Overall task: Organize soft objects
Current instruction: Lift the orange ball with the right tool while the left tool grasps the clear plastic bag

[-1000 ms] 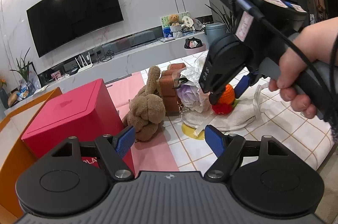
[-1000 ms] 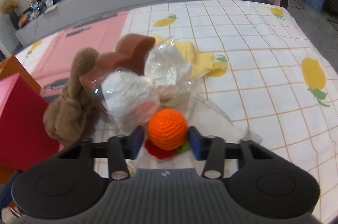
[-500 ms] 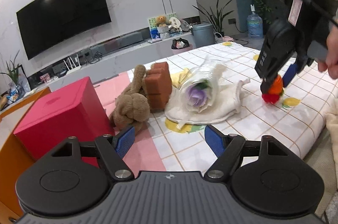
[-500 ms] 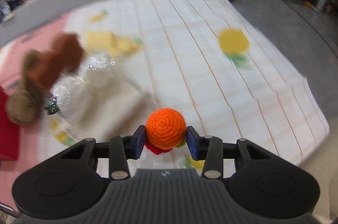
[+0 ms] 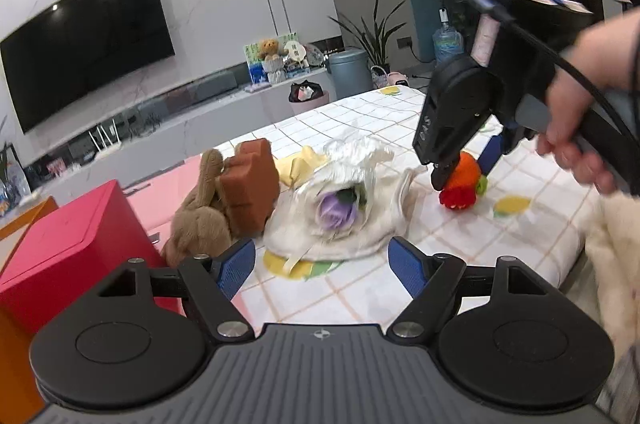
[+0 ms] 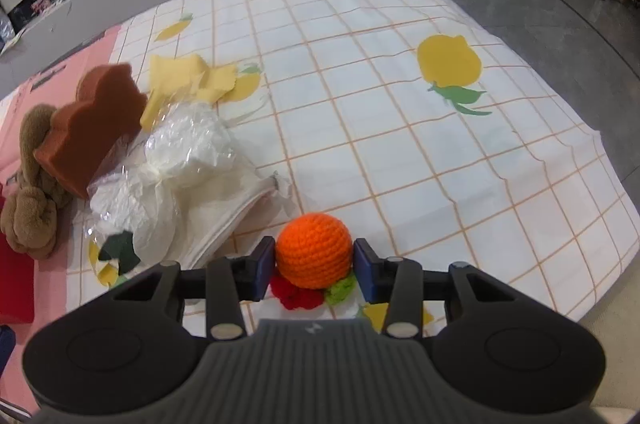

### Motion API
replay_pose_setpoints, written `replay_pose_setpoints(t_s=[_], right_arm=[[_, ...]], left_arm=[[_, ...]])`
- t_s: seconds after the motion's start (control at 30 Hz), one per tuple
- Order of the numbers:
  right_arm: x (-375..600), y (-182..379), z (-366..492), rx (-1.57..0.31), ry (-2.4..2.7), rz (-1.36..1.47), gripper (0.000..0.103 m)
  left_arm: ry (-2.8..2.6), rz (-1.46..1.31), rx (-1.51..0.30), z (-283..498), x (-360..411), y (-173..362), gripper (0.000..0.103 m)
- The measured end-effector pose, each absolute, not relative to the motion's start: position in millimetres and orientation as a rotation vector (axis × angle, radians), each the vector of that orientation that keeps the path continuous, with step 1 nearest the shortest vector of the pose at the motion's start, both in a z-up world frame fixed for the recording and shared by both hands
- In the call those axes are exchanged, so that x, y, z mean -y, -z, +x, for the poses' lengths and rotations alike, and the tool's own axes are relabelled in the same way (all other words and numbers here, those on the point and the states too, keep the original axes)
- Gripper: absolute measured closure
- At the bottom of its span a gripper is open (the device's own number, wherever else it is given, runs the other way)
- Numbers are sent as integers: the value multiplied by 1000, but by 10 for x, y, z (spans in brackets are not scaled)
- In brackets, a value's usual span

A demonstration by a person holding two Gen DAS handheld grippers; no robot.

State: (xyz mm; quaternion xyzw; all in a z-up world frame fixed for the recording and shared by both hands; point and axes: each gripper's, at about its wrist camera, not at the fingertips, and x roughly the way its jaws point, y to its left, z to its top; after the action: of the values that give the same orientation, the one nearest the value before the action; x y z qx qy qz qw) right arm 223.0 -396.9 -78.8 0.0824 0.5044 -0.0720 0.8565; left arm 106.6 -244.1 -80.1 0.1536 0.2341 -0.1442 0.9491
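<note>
Carried rightward off the pile, right gripper (image 6: 315, 266) tilts downward, fingers clamped on crocheted orange toy (image 6: 314, 251); left gripper (image 5: 321, 266) fingers apart.

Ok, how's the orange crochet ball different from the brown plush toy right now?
The orange crochet ball is clamped between the right gripper's pads; the brown plush toy is gripped by nothing and lies on the tablecloth. The ball is round, knitted, bright orange, with red and green bits underneath; the plush is fuzzy, knotted and long. The ball is clear of the pile; the plush sits against the brown sponge. Both look soft.
</note>
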Motion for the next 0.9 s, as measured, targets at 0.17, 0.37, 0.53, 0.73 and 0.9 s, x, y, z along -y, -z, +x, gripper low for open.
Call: replay_pose_setpoints(t_s=[0.17, 0.37, 0.53, 0.73, 0.9], right_arm=[[4046, 601, 2141, -999, 175, 179, 61], [4193, 449, 2030, -951, 197, 194, 61], [4324, 455, 2000, -950, 237, 210, 61], [4355, 475, 2007, -948, 166, 273, 61], [4384, 446, 1981, -936, 169, 300, 61]], left_arm=[[308, 268, -522, 1391, 2558, 683, 14], [357, 249, -571, 1818, 2726, 576, 14], [438, 290, -672, 2252, 2888, 551, 13], [389, 327, -803, 2709, 2995, 678, 14], [406, 330, -905, 2932, 3024, 880, 17]])
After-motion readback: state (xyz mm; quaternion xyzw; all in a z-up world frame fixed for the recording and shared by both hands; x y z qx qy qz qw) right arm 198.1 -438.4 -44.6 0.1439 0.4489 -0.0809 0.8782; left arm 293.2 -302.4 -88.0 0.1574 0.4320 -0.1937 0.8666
